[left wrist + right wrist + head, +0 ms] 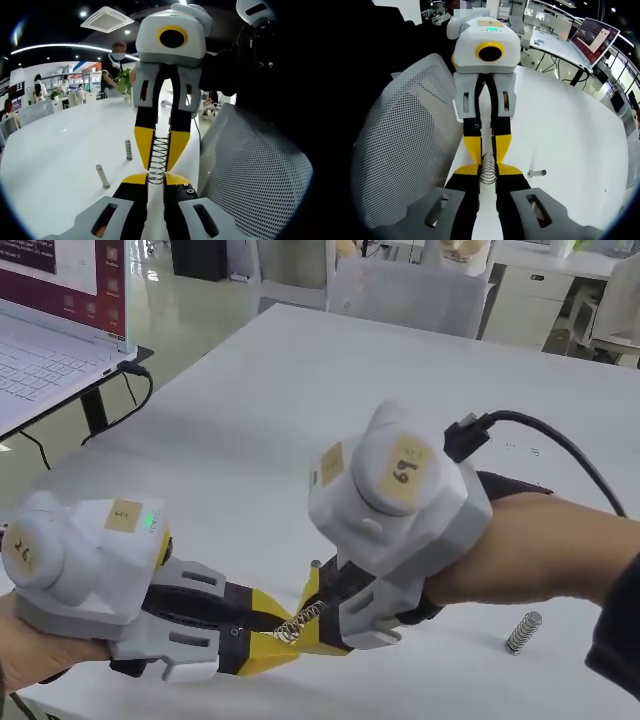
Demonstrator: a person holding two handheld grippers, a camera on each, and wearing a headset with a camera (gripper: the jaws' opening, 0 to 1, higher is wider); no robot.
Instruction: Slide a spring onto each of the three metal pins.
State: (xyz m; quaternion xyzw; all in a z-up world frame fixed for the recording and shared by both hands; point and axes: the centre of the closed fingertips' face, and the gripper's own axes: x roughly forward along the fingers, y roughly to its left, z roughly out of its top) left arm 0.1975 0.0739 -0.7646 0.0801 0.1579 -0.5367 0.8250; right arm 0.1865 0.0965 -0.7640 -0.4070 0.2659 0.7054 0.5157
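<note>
Yellow-tipped left tongs (pixel 156 179) and right tongs (pixel 488 171) are facing each other tip to tip above the white worktop (pixel 300 420). Both are nearly shut and each is pinching one end of the same spring (pixel 301 621). A second spring (pixel 522 632) is lying on the worktop near the right arm (pixel 540 550), and a metal pin (pixel 102 176) is resting nearby.

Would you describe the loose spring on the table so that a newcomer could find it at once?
Start at the white table and follow the person's right forearm in the head view. Just beneath it, near the table's front edge, lies the loose spring, short and silvery. Unlike the held spring, caught between yellow fingers, it lies alone on the tabletop, touched by nothing.
</note>
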